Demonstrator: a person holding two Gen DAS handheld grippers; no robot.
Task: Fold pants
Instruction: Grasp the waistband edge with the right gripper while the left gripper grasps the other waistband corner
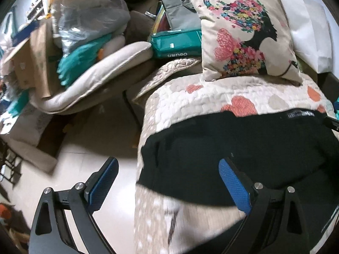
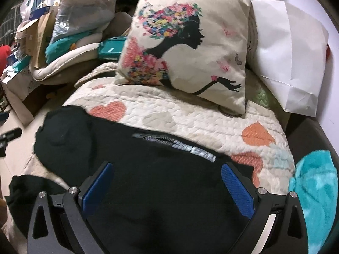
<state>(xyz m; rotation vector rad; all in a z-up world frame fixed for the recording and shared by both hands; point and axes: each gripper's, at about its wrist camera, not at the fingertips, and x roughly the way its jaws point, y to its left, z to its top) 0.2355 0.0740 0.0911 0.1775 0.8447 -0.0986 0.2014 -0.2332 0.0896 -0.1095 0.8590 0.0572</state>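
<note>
on the quilted heart-print cover [image 2: 173,114], black pants [image 2: 148,169] spread flat, printed waistband label facing up, just in front of the floral cushion [image 2: 186,48]. above the pants' left edge, left gripper [image 1: 167,169] spread wide, holding nothing. over the middle of the pants, right gripper [image 2: 167,173] equally wide, gripping nothing. beside the cover's right edge, a teal cloth [image 2: 315,190].

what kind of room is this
Likely a cluttered bedroom or living room at home: a heart-print quilt covers a bed or sofa, a printed cushion leans at the back, and bags and bedding are piled beside it.
</note>
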